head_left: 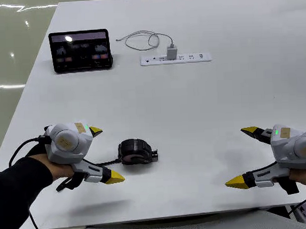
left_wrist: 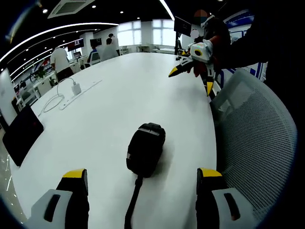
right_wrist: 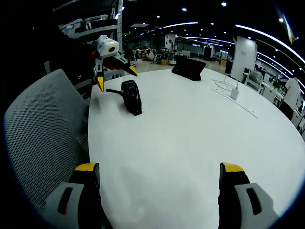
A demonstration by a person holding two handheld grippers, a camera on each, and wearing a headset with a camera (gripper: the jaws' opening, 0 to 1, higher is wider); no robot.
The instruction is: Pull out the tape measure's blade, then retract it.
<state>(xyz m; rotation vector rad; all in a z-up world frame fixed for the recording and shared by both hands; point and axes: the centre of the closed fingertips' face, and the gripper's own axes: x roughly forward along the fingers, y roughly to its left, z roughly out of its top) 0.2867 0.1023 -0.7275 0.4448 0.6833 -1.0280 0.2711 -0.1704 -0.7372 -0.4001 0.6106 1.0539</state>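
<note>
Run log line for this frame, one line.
phase: pre-grasp | tape measure: on table, blade in | left gripper: open, aimed at tape measure, not touching | right gripper: open, apart, empty

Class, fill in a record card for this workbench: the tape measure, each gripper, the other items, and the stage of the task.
Tape measure: black, lying on the white table, no blade drawn out
Left gripper: open, jaws pointed at the tape measure, not touching it
Right gripper: open, holding nothing, well apart from the tape measure
Other items: tablet, power strip with a charger and white cable
Stage: pull not yet begun
</note>
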